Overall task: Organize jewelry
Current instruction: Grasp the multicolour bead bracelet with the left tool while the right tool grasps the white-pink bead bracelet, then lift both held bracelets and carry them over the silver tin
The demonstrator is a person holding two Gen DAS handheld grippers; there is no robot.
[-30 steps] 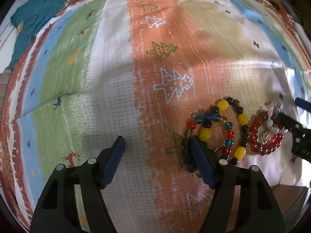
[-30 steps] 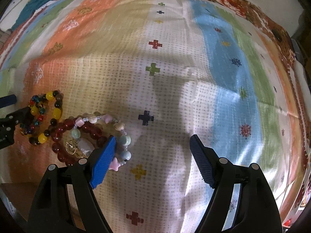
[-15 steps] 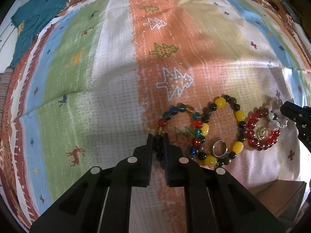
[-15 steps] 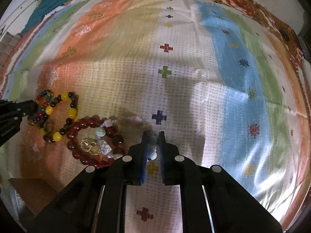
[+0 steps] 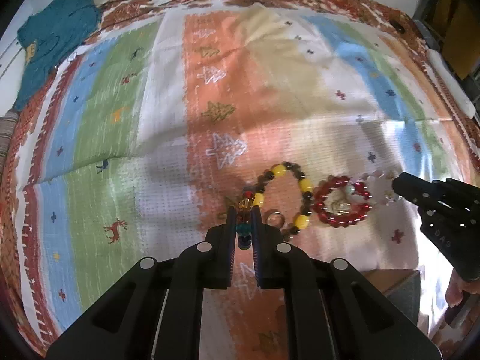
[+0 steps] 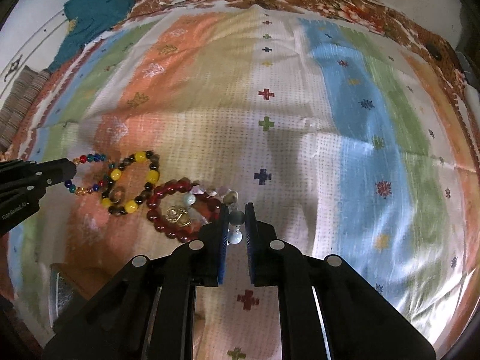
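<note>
My left gripper (image 5: 243, 210) is shut on a bracelet of small multicoloured beads (image 6: 90, 159), which shows between its fingers (image 5: 243, 228). My right gripper (image 6: 237, 207) is shut on a pastel bead bracelet (image 6: 237, 217) with pink and pale shapes (image 5: 376, 180). Between them lie a yellow-and-brown bead bracelet (image 5: 303, 184) (image 6: 141, 177), a red bead bracelet (image 5: 342, 207) (image 6: 168, 195) with a gold charm (image 6: 177, 214) inside it, and a small silver ring (image 5: 276, 219). All rest on a striped cloth (image 5: 168, 138).
A teal garment (image 5: 54, 39) lies at the cloth's far left corner. A brown box (image 5: 396, 282) (image 6: 81, 282) sits at the near edge by the jewelry. Folded striped fabric (image 6: 21, 102) lies beyond the cloth's left edge.
Both grippers went from open to shut on bracelets. The left has drawn the multicoloured bracelet leftward off the pile; the right has pulled the pastel bracelet rightward off the red one.
</note>
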